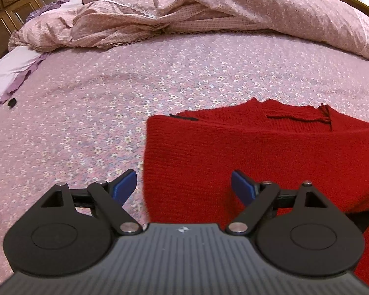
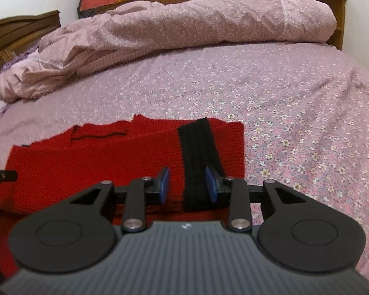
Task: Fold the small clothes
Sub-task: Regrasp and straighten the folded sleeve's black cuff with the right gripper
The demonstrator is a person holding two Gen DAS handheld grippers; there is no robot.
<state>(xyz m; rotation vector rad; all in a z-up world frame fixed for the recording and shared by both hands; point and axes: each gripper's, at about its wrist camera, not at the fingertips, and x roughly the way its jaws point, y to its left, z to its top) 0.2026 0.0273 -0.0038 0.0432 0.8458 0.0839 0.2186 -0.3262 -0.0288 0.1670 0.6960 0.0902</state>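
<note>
A red knit sweater (image 2: 125, 157) with a black cuff (image 2: 199, 162) is lying folded at lower left on the bed (image 2: 295, 103), long axis running left-right; the left hand-held gripper (image 1: 183, 188) is gaping wide, the right hand-held gripper (image 2: 187, 184) is standing partly open, gripping nothing.

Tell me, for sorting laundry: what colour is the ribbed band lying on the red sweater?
Black ribbed band on the red sweater, clearest in the right wrist view.

Soft, even indoor light, faint shadows, no glare; fisheye bends the edges, near foreground slightly blurred.
</note>
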